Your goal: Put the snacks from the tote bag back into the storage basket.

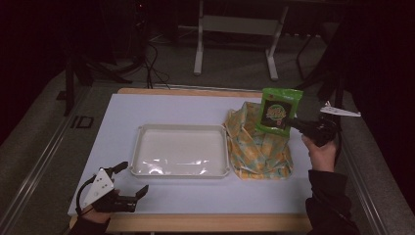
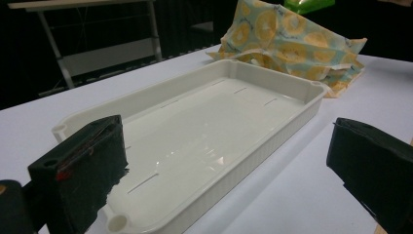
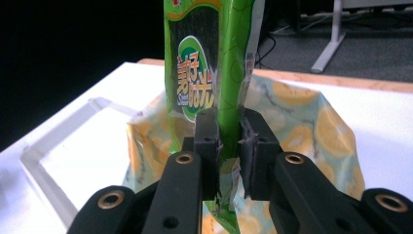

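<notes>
Nearest the camera in the high view, at about 7 o'clock on the white surface [image 1: 117,117], the left tool [image 1: 133,179] rests in the person's left hand [image 1: 95,208] with its jaws spread wide and nothing between them. In the left gripper view those jaws frame the near corner of a shallow white tray [image 2: 272,151], which sits empty at the middle of the surface.

Just beside the tray at its 3 o'clock lies a crumpled cloth bag [image 1: 259,147] printed with yellow citrus slices on pale blue. Above the bag, the right tool [image 1: 289,122] grips a green snack packet [image 1: 279,110] by its lower edge. The packet stands upright and lifted off the surface, over the far part of the bag. In the right gripper view the two black jaws are closed tight on the packet's thin lower end. The person's right hand [image 1: 322,152] holds that tool from about 4 o'clock.
</notes>
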`<state>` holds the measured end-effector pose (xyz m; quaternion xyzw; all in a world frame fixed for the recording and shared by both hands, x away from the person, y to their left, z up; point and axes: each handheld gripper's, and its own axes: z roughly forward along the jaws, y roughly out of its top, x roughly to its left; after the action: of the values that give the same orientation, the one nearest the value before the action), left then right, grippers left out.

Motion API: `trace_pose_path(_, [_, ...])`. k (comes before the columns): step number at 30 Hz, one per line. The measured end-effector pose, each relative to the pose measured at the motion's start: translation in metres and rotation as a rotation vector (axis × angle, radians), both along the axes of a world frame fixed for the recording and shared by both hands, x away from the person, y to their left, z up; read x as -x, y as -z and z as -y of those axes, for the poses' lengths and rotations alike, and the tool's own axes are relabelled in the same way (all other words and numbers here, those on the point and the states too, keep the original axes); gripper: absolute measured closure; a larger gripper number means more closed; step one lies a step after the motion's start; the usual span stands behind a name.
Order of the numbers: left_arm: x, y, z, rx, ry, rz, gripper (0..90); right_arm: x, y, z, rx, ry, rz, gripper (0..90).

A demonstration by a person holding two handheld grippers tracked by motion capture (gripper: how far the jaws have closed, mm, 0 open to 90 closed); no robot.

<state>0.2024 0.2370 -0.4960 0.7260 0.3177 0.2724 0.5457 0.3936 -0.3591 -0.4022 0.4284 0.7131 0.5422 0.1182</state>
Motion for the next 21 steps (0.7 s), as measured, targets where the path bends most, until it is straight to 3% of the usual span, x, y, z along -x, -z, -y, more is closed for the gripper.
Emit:
trace_pose_path(13, [0.000, 0.000, 0.000, 0.000, 0.002, 0.003, 1.4, -0.001, -0.022, -0.023, -0.004, -0.012, 0.031, 79.5])
trace_pose_path(21, [0.000, 0.000, 0.000, -0.002, 0.003, 0.002, 1.4, -0.004, -0.034, -0.044, -0.010, -0.048, 0.051, 79.5])
